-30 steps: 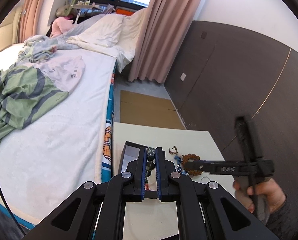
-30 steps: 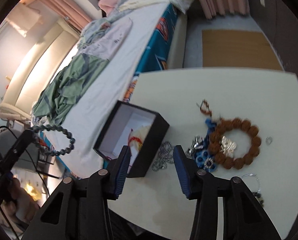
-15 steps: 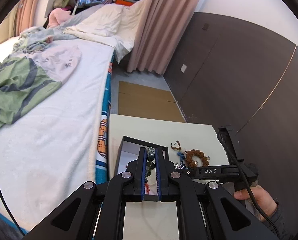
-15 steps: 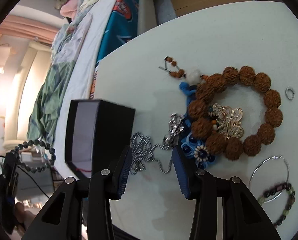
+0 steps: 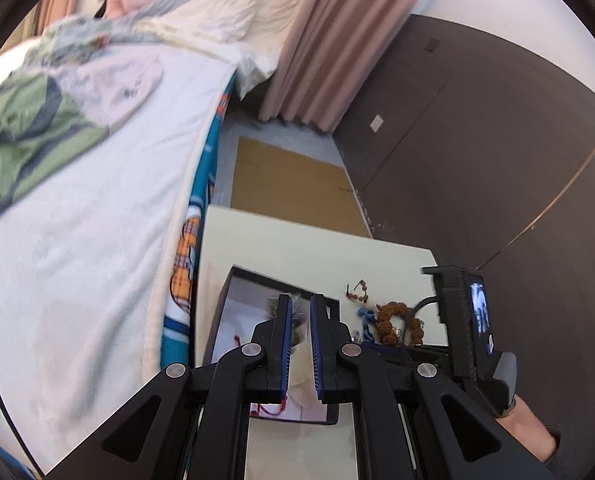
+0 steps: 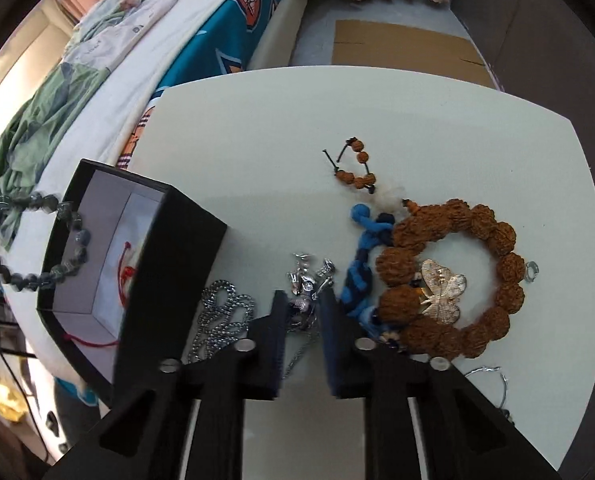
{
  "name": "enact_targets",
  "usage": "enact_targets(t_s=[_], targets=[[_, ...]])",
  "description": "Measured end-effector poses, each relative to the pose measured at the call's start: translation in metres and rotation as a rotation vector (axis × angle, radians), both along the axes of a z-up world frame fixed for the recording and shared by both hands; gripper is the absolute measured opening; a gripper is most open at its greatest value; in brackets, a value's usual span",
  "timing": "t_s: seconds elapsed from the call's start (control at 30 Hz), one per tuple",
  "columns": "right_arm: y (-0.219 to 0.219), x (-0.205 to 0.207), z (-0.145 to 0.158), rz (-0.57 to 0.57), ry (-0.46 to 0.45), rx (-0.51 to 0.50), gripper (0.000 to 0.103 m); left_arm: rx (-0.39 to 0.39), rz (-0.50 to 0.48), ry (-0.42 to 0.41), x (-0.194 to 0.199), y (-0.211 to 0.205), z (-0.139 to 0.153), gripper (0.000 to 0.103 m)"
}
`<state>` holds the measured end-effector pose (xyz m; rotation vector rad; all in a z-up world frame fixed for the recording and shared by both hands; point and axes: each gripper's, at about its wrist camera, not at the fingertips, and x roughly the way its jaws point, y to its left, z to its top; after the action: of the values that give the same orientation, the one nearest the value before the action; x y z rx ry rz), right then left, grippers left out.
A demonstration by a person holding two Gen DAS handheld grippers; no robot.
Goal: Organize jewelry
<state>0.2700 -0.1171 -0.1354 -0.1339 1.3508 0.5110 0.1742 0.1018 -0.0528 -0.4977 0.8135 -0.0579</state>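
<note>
An open black box [image 6: 145, 276] with a white lining stands at the table's left edge; it also shows in the left wrist view [image 5: 233, 320]. My left gripper [image 5: 298, 312] is shut on a dark bead bracelet [image 6: 37, 240], which hangs over the box opening. My right gripper [image 6: 303, 304] is open, its fingers either side of a silver pendant [image 6: 307, 280] on a silver chain [image 6: 221, 316]. A big brown bead bracelet [image 6: 449, 284] with a gold butterfly brooch [image 6: 441, 286] lies to the right, beside a blue cord [image 6: 363, 256].
A small brown bead string [image 6: 355, 166] lies further back on the white table [image 6: 257, 128]. A small ring [image 6: 531, 270] and a wire hoop [image 6: 493, 380] lie right. A bed [image 5: 89, 200] runs along the left; cardboard [image 5: 285, 184] lies on the floor beyond.
My left gripper has lowered the dark bracelet over the box. My right gripper has dropped closer to the table, around the silver pendant, and narrowed.
</note>
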Motion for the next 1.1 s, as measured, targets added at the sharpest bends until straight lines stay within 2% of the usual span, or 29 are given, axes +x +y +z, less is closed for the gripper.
enact_targets(t_s=[0.07, 0.1, 0.17, 0.2, 0.23, 0.27, 0.47, 0.7, 0.9, 1.1], targets=[[-0.011, 0.002, 0.001, -0.013, 0.012, 0.029, 0.015, -0.025, 0.002, 0.007, -0.004, 0.003, -0.001, 0.01], [-0.017, 0.002, 0.004, -0.021, 0.007, 0.05, 0.015, -0.027, 0.003, 0.005, -0.006, 0.003, 0.0, 0.015], [-0.024, 0.001, 0.014, -0.026, -0.005, 0.095, 0.015, -0.026, 0.009, -0.001, -0.012, 0.005, 0.002, 0.038], [-0.025, 0.001, 0.02, -0.026, -0.014, 0.114, 0.015, -0.027, 0.015, -0.008, -0.016, 0.006, 0.003, 0.057], [-0.028, 0.0, 0.03, -0.022, -0.03, 0.138, 0.015, -0.027, 0.029, -0.023, -0.021, 0.008, 0.006, 0.069], [-0.029, 0.0, 0.04, -0.02, -0.046, 0.156, 0.015, -0.025, 0.037, -0.033, -0.023, 0.009, 0.008, 0.072], [-0.029, -0.009, 0.122, 0.014, -0.175, 0.267, 0.015, -0.017, 0.058, -0.084, -0.039, 0.018, 0.02, 0.073], [0.002, -0.024, 0.212, 0.083, -0.338, 0.335, 0.015, -0.018, 0.088, -0.112, -0.056, 0.028, 0.029, 0.073], [0.013, -0.043, 0.272, 0.123, -0.45, 0.369, 0.015, 0.032, 0.14, -0.151, -0.07, 0.034, 0.04, 0.073], [0.019, -0.056, 0.32, 0.136, -0.532, 0.403, 0.015, 0.041, 0.157, -0.177, -0.079, 0.04, 0.048, 0.073]])
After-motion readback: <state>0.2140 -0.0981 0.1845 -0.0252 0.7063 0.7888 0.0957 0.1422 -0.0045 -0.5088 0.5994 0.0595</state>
